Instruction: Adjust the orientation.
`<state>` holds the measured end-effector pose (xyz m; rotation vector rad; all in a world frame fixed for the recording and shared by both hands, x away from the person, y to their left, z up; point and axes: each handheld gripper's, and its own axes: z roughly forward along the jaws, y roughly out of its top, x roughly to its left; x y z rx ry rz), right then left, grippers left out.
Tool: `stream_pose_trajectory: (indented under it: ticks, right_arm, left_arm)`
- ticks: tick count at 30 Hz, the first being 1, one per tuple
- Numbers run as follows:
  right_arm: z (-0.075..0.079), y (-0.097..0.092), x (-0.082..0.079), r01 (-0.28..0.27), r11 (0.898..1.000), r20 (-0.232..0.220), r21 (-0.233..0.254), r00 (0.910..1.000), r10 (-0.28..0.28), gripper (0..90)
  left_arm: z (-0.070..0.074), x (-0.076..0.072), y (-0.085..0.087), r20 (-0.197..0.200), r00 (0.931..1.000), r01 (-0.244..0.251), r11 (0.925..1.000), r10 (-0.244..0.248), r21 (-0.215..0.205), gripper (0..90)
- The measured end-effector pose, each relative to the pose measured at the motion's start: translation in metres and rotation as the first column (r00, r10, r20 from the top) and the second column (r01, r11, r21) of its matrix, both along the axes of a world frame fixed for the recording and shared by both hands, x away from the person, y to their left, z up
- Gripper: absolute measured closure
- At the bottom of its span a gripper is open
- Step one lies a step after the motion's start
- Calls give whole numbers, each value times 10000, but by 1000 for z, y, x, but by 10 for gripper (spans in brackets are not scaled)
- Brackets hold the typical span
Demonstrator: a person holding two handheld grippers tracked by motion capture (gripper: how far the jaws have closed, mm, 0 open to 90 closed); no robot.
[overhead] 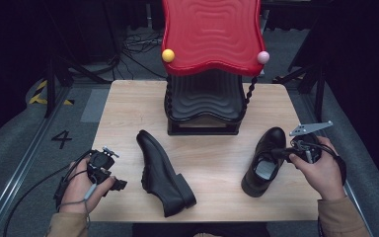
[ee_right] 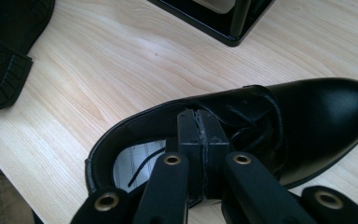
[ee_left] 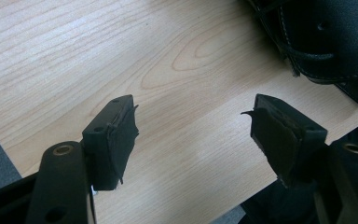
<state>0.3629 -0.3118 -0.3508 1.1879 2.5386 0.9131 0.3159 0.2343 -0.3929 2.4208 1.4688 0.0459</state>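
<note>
Two black shoes lie on the light wooden table [overhead: 128,103], below the red-topped stand [overhead: 209,34] at upper centre — one shoe on its side [overhead: 160,173] at lower centre, the upright shoe [overhead: 266,160] at lower right. Right hand-held gripper [ee_right: 200,126] has its jaws pressed together over the upright shoe's opening, at the tongue — whether they pinch anything I cannot tell. Left hand-held gripper [ee_left: 193,121], at lower left, gapes wide over bare wood.

Tan sleeves [overhead: 343,217]; black tongs [ee_right: 201,140] with brass-ringed screw holes, grey three-cornered plate [overhead: 310,128], grey trailing cable [overhead: 29,190].
</note>
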Motion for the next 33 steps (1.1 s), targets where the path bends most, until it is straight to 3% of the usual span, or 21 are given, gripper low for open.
stream_pose_trajectory:
  ticks: [9, 14, 19, 22, 27, 33]
  right_arm:
    - [1, 12, -2, -463, 9989, 37, 49, 9989, 463, 900]
    - [1, 28, -3, -918, 9958, 73, 40, 9958, 918, 900]
    - [0, 50, -7, -1607, 9870, 37, 30, 9870, 1607, 900]
    - [-1, 63, -9, -1979, 9801, 31, 129, 9802, 1978, 900]
    - [-4, 85, -15, -2759, 9599, 329, 500, 9610, 2745, 900]
    - [-14, 116, -19, -3524, 9344, 139, 526, 9358, 3521, 900]
  left_arm:
    - [1, -1, -1, 78, 9999, 127, 9999, -126, -86, 317]
    - [2, -2, -3, 172, 9993, 339, 9994, -338, -99, 317]
    - [4, -3, -5, 201, 9990, 403, 9989, -398, -236, 317]
    - [3, -3, -5, 199, 9989, 439, 9987, -434, -268, 317]
    - [3, -4, -5, 254, 9985, 505, 9975, -494, -488, 313]
    - [3, -6, -6, 286, 9982, 542, 9962, -523, -683, 321]
